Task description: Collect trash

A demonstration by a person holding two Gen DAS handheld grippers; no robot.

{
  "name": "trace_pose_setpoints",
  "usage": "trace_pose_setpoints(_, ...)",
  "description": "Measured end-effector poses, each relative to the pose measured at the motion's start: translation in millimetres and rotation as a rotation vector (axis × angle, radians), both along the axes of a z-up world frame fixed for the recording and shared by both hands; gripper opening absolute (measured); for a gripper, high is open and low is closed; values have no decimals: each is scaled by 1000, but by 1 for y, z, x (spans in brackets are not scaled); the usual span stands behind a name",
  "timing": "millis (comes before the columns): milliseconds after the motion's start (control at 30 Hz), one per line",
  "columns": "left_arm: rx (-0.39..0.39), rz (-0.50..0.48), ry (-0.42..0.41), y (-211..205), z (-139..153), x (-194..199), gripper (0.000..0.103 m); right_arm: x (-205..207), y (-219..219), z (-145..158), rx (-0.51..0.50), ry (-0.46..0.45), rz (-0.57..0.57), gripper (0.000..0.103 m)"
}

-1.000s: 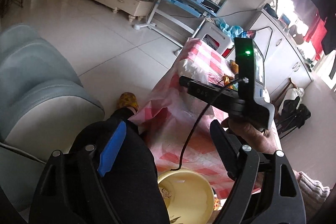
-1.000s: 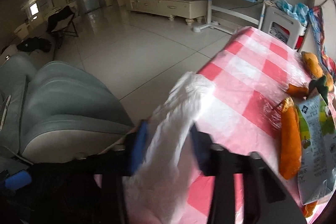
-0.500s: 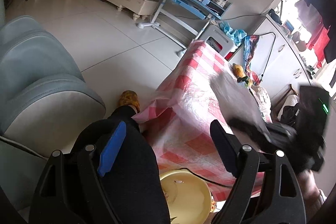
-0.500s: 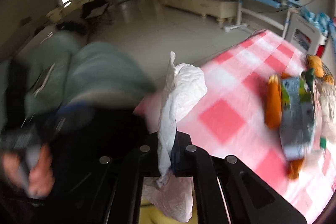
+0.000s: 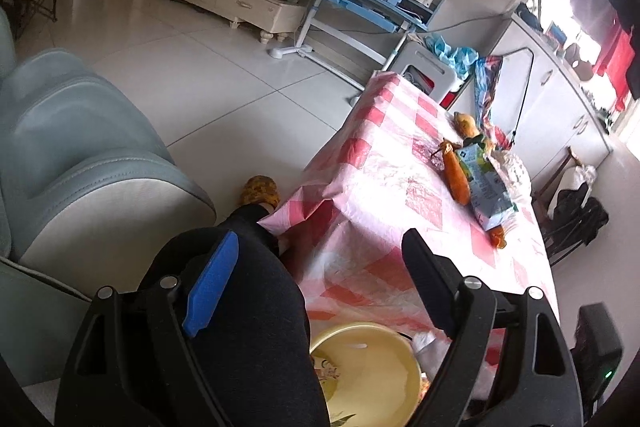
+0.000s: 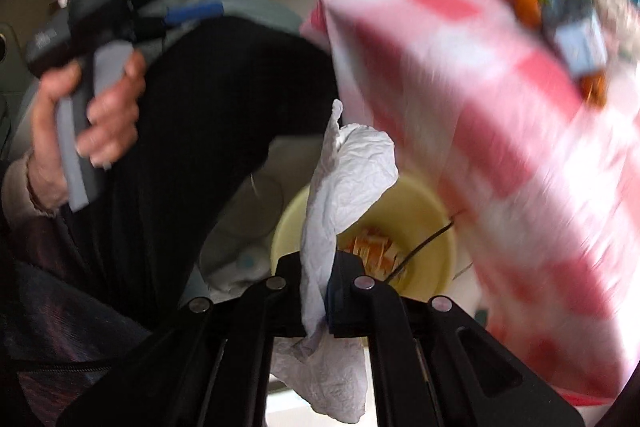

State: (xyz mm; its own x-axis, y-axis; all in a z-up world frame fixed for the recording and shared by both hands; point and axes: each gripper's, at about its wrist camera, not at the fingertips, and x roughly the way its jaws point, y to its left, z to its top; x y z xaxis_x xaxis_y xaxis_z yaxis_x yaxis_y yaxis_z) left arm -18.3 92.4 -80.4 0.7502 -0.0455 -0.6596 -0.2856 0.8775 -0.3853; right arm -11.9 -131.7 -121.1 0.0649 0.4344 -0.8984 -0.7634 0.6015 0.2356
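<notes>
**Tissue nearly at the bin, wrappers and peel still on the table**

The table (image 5: 384, 163) in its pink checked cloth takes up most of the room in front of the seated person, and it is not cleared yet. On the far part of it, in the left wrist view, lie a blue-green snack packet (image 5: 486, 183), an orange strip of peel (image 5: 456, 173) just beside and partly under it, and another yellowish scrap (image 5: 466, 123) further back. By my reckoning that is at least 3 pieces still to fetch.

Down on the floor, tucked against the table's near corner and the person's dark trouser leg, stands the yellow bin (image 6: 424, 223). Some orange scraps already lie in its bottom, so part of the job looks done.

The right gripper (image 6: 320, 291) is pinched tight on a crumpled white tissue (image 6: 348, 183), which stands up between the jaws and hangs above the bin's mouth, not yet let go. The view is blurred with movement.

The left gripper (image 5: 316, 267) has its jaws spread wide with nothing between them, pointed over the knee towards the table. The left hand (image 6: 92, 123) grips its handle.
</notes>
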Motion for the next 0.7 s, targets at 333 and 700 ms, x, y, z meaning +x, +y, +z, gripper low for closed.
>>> trace_pose_setpoints(333,102,-21,12,-16,4,-2,85,24,-9,7,87,-57,-147,58)
trace_pose_setpoints(700,130,-37,25,-20,4,-1,87,26,-48,41,174,-271,-367,67)
